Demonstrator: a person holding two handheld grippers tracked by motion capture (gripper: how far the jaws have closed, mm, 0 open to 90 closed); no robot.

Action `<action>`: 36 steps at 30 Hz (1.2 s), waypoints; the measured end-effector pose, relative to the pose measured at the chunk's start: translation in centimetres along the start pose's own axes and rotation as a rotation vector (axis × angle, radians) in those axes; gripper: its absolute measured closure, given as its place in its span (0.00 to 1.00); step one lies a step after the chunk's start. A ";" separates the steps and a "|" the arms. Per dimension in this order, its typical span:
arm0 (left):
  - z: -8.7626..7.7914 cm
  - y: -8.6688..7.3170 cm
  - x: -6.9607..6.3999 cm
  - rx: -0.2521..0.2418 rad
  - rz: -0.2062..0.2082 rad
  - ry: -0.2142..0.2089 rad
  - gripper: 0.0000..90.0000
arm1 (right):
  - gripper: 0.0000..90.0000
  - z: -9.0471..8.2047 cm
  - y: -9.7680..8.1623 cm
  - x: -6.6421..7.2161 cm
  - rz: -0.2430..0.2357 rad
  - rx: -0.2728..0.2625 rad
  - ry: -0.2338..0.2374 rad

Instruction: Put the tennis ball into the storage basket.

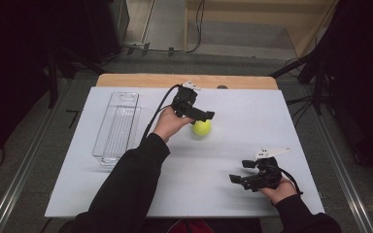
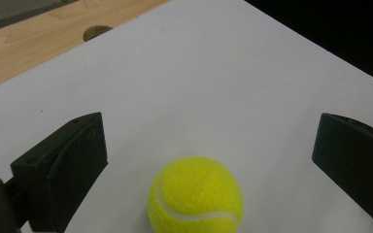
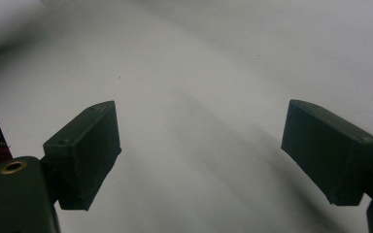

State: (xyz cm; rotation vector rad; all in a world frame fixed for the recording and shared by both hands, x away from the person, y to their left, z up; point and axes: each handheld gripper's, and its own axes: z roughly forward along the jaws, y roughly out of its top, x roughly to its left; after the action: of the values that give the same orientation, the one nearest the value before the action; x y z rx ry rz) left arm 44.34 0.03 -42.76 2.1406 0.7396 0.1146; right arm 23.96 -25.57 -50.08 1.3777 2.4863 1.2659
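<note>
A: The left tool (image 1: pixel 200 116) hangs just over the tennis ball (image 1: pixel 201 127), jaws spread wide. In the left gripper view the ball (image 2: pixel 195 196) sits low between the two black jaws, closer to the one on the left of that view, and neither touches it.

B: So nothing is gripped. Where is the ball on the tabletop (image 1: pixel 252 121)?

A: Near the middle of the white sheet, a little toward the far edge, well apart from the clear tray (image 1: pixel 102 133) on the left side.

B: What could go wrong?

A: It's round and free to roll. Since it sits off-centre in the gap, I'd expect one jaw to meet it first on closing and nudge it away. If the jaws close too high on its curve, it may squirt out from under them.

B: And the right tool (image 1: pixel 245 171)?

A: Also gaping, holding nothing, resting low near the front right of the tabletop; its own view shows bare white surface between the jaws. It's too far off to stop a rolling ball.

B: Any brand or writing?

A: None readable. The ball shows only its white curved seam; no logo faces the camera. The tray looks unmarked.
</note>
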 end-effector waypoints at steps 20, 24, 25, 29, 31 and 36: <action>1.6 -0.5 0.2 0.011 -0.006 -0.006 0.00 | 0.14 0.0 0.0 0.0 0.006 0.003 0.018; 1.8 -0.7 0.2 0.001 -0.005 -0.004 0.00 | 0.14 0.0 0.0 0.0 0.003 0.004 0.018; 1.8 -0.9 0.2 -0.010 -0.005 -0.009 0.00 | 0.14 0.0 0.0 0.0 0.006 0.004 0.017; 2.0 -1.3 0.0 -0.010 0.008 -0.011 0.00 | 0.14 0.0 0.0 0.0 0.005 0.005 0.016; 2.2 -1.6 0.1 -0.003 0.011 -0.008 0.00 | 0.14 0.0 0.0 0.0 0.003 0.002 0.019; 2.4 -2.3 0.3 -0.018 -0.015 -0.023 0.00 | 0.14 0.1 0.0 0.1 -0.004 0.000 0.017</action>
State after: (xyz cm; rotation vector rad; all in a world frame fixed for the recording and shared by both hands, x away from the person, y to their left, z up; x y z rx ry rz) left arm 44.28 -0.43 -46.01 2.1152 0.7385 0.0885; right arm 23.91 -25.43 -50.06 1.3680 2.4987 1.2815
